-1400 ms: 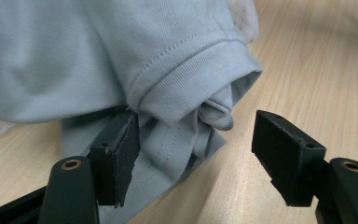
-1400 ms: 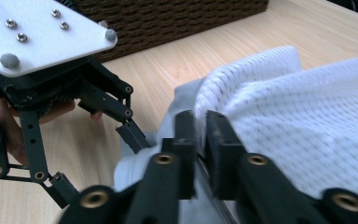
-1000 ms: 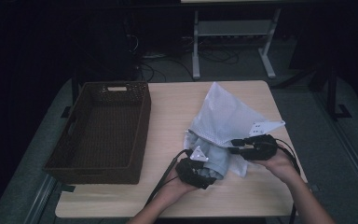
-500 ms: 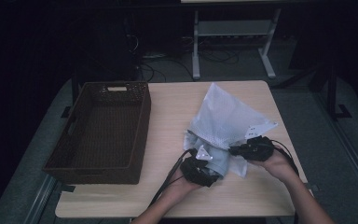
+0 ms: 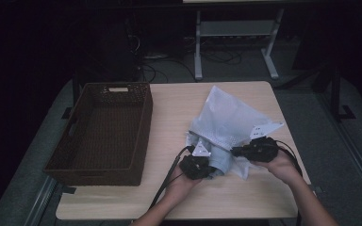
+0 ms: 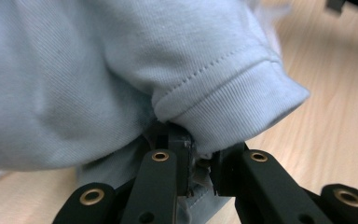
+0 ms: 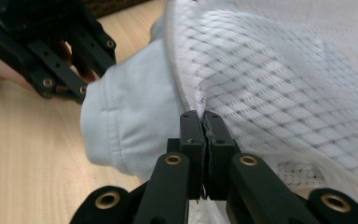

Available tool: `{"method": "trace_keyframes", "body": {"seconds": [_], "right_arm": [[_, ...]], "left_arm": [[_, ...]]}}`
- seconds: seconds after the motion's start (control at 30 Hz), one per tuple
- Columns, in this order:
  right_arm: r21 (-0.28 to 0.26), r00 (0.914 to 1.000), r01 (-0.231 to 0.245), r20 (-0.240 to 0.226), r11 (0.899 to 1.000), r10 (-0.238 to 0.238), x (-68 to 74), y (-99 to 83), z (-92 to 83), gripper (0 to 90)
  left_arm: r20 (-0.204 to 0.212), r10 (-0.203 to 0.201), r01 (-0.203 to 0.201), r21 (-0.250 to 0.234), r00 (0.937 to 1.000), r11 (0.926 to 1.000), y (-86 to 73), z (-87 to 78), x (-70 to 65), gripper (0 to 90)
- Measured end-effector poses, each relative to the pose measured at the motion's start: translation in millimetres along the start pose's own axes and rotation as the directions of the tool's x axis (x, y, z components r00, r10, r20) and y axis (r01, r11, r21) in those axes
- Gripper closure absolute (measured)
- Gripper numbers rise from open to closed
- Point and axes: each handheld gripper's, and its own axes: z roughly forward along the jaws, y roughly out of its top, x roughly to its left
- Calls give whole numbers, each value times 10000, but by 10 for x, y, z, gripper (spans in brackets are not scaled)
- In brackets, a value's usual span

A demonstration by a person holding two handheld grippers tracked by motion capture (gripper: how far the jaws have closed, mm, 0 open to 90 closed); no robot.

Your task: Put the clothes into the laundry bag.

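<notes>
The room around my bench [image 5: 169,113] is dark, with cables and a metal stand on the floor behind it; the pale wood top itself is lit. On its left side sits a dark woven basket [image 5: 104,132], well apart from where I am working.

At the near right of the bench lies a white mesh bag [image 5: 228,120], spread out and pointing away from me, with a light blue garment [image 5: 219,160] coming out of its near end. In the right gripper view the garment's ribbed hem [image 7: 116,135] bulges out past the zipped edge of the mesh [image 7: 270,84].

My left hand-held gripper [image 5: 197,165] sits at the garment's near left. Its jaws have just been closing, and in the left gripper view they pinch a fold of the blue cloth [image 6: 121,70] just below the stitched cuff [image 6: 242,102], so it is grasping the garment.

My right hand-held gripper [image 5: 257,149] rests just beside it to the right, at the bag's near edge. Its jaws are clenched together with the white mesh edge caught between the tips, so it is grasping the bag.
</notes>
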Motion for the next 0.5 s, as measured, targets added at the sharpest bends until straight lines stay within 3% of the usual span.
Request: {"method": "trace_keyframes", "body": {"seconds": [0.13,0.27,0.37,0.5], "right_arm": [[-350,9999,107,-72,9993,-110,29,54,-62,883],[-715,9998,152,-147,9973,-163,62,122,-132,884],[-906,9995,237,-177,9956,-254,97,168,-165,885],[-1207,9984,338,-401,9921,-389,147,233,-189,887]], "left_arm": [[-157,-133,120,-831,9998,9965,115,-183,10,815],[-606,-114,31,-1344,9981,9909,241,-302,31,815],[-779,-262,141,-1524,9966,9882,310,-312,63,815],[-1108,-354,194,-1417,9932,9897,373,-214,56,816]]}}
